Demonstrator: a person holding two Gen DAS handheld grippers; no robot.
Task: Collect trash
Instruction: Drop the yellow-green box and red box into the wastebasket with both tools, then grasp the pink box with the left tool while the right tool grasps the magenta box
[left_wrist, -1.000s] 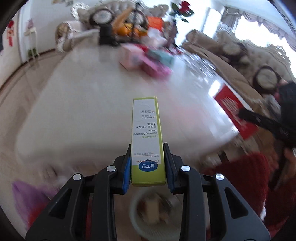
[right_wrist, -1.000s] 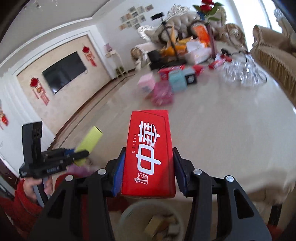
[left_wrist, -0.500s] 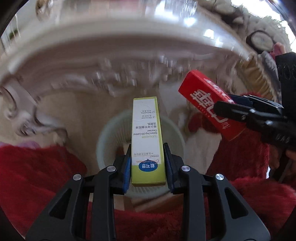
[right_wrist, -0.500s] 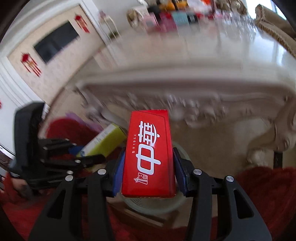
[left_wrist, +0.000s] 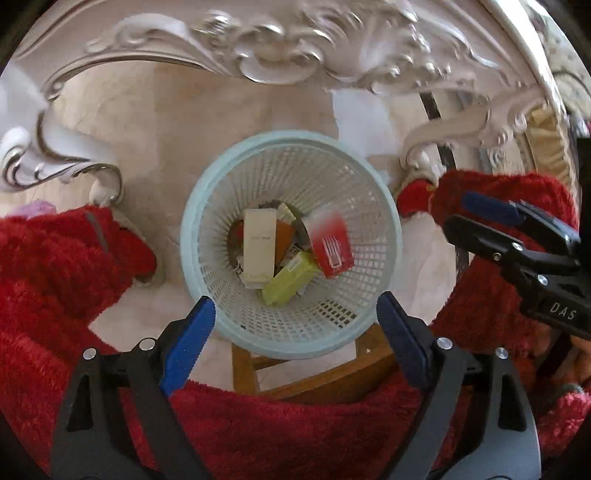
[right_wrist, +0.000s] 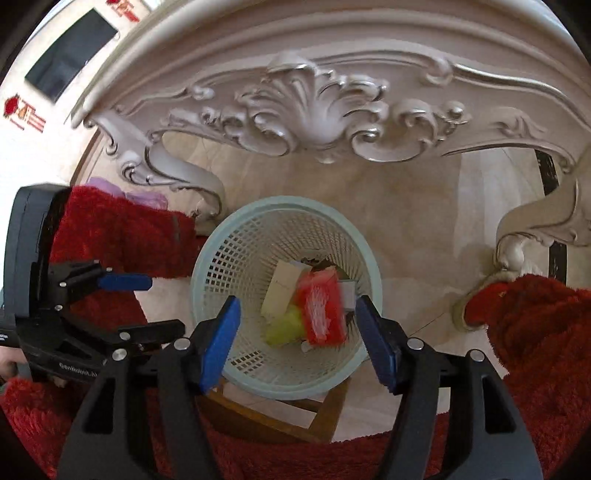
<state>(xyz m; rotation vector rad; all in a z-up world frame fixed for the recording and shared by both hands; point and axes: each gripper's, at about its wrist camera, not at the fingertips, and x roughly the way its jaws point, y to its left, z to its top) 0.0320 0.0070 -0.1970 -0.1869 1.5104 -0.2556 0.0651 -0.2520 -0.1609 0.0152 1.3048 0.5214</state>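
Note:
A pale blue mesh waste basket stands on the floor below both grippers; it also shows in the right wrist view. Inside lie a yellow-green box, a blurred red box and a cream box, with other scraps. The right wrist view shows the red box and the yellow-green box too. My left gripper is open and empty above the basket's near rim. My right gripper is open and empty, also over the basket.
The carved white table apron and curled legs hang over the basket. A wooden stool frame sits under it. The person's red fleece sleeves flank both sides. The floor is beige tile.
Both grippers have opened and let go of their boxes. The yellow-green box and the red box have dropped into the basket. Both views have tilted further down over it.

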